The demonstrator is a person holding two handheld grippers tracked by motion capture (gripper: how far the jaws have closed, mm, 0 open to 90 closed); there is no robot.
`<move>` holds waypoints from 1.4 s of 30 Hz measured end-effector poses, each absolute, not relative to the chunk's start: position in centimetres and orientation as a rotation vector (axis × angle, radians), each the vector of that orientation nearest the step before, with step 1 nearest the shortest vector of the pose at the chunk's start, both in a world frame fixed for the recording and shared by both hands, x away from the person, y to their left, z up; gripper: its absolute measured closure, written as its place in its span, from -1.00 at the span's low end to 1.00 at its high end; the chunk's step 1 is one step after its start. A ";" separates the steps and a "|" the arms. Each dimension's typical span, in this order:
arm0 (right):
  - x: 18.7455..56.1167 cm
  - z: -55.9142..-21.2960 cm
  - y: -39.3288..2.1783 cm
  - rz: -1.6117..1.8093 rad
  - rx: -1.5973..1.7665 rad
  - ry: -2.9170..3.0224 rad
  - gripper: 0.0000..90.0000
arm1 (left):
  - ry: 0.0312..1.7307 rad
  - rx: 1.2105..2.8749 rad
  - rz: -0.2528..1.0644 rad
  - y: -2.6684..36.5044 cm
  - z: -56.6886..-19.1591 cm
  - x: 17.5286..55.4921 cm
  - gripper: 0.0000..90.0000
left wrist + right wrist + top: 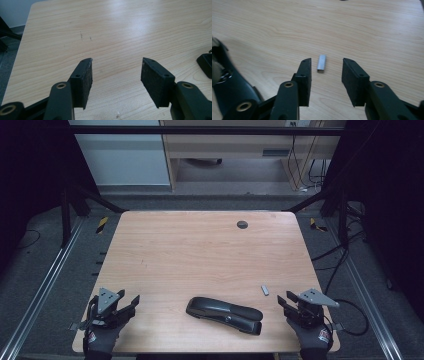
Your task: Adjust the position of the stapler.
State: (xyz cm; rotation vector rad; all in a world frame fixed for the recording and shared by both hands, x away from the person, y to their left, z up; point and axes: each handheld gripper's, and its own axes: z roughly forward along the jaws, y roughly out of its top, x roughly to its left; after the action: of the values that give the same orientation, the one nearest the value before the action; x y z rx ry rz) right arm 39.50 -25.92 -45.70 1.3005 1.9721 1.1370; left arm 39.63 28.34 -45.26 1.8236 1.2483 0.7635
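Note:
A black stapler (pixel 225 315) lies flat near the front middle of the wooden table (pixel 200 250). A small silver strip of staples (pixel 265 290) lies to its right. My right gripper (pixel 283 300) stands open at the front right. In the right gripper view the strip (pixel 321 63) lies on the wood just ahead of its jaws (pixel 327 60), untouched, and the stapler (pixel 229 87) is at the left. My left gripper (pixel 134 303) hovers at the front left, open, with nothing between its jaws (pixel 116 60). The stapler's end (pixel 205 63) shows at the right edge of the left gripper view.
A dark round grommet (pixel 242 224) sits in the tabletop near the far edge. Black frame posts and metal rails (pixel 45 280) flank the table. Cables (pixel 345 255) trail on the floor at the right. Gloved hands hold both grippers at the front edge.

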 end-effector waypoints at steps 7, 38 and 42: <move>39.2 -46.0 -24.8 1.163 1.265 2.069 0.54 | 1.278 1.846 0.756 28.3 -45.9 40.0 -0.06; 37.5 -47.8 -21.5 1.241 1.074 2.410 1.00 | 1.275 1.855 0.766 28.1 -45.8 40.1 -0.06; 37.3 -48.1 -21.0 1.252 1.045 2.453 1.00 | 1.276 1.858 0.763 28.0 -45.8 40.1 -0.05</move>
State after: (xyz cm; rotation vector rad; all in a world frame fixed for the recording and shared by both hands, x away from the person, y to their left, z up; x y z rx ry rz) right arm 37.26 -20.99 -48.11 1.0455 2.4534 1.2517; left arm 40.13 27.98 -45.84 1.8584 1.2756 0.7627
